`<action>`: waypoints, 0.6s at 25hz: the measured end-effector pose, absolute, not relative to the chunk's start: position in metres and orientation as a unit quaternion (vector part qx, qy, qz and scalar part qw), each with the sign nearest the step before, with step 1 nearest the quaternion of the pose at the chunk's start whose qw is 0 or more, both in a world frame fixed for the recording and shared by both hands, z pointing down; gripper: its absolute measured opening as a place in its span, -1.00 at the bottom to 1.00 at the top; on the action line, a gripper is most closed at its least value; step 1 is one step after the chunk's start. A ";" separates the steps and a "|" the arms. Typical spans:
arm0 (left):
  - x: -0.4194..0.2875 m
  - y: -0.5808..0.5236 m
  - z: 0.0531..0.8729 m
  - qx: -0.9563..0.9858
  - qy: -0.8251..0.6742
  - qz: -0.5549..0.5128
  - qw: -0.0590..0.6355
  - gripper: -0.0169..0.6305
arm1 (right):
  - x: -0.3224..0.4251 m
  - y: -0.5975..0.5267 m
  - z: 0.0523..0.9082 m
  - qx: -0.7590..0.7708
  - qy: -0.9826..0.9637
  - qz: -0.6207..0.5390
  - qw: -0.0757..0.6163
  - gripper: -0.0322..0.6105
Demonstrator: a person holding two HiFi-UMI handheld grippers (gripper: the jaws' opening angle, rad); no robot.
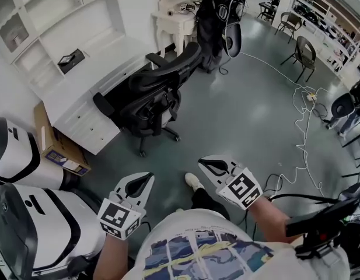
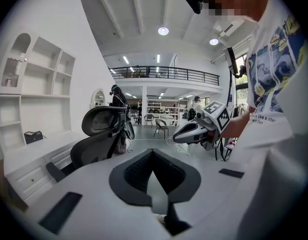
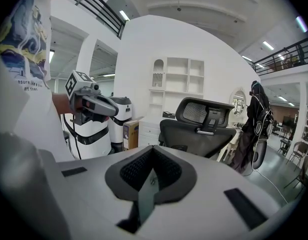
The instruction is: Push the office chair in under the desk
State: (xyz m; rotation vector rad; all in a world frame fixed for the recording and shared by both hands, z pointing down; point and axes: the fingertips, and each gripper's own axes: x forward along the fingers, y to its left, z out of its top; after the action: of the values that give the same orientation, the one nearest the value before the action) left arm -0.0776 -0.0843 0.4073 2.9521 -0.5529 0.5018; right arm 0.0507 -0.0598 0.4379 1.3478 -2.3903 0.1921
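Observation:
A black office chair [image 1: 153,95] stands pushed against the white desk [image 1: 74,107], its seat partly under the desk top and its back toward me. In the two gripper views the same chair [image 2: 101,134] [image 3: 203,129] shows some way ahead of the jaws. My left gripper [image 1: 146,178] is shut and empty, low in the head view, well short of the chair. My right gripper [image 1: 204,162] is also shut and empty, beside the left one and equally far from the chair. Each gripper sees the other: the right gripper [image 2: 177,138] and the left gripper [image 3: 114,111].
White shelves [image 1: 51,22] rise above the desk. A cardboard box [image 1: 54,144] and white machines [image 1: 28,214] stand at the left. A white cable [image 1: 299,107] trails over the grey floor at the right. Dark chairs [image 1: 305,54] stand farther back, and a black bag [image 1: 217,22] hangs behind the office chair.

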 end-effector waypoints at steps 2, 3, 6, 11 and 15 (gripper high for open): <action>-0.076 -0.083 0.407 0.969 -0.179 0.165 0.048 -0.91 | 0.049 -0.060 0.436 0.479 -0.854 0.067 0.193 -0.82; -0.076 -0.083 0.407 0.969 -0.178 0.166 0.048 -0.91 | 0.047 -0.060 0.436 0.478 -0.854 0.067 0.193 -0.82; -0.075 -0.084 0.408 0.969 -0.177 0.167 0.050 -0.91 | 0.044 -0.060 0.437 0.474 -0.857 0.069 0.192 -0.82; -0.072 -0.084 0.407 0.969 -0.176 0.168 0.049 -0.91 | 0.042 -0.061 0.436 0.469 -0.859 0.064 0.196 -0.82; -0.071 -0.082 0.408 0.968 -0.175 0.171 0.047 -0.91 | 0.040 -0.061 0.437 0.465 -0.861 0.063 0.197 -0.82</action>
State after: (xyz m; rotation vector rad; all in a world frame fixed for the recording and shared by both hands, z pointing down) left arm -0.0708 -0.0821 0.4083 2.9553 -0.5350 0.5209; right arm 0.0398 -0.0608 0.4366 1.3020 -2.4095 0.1770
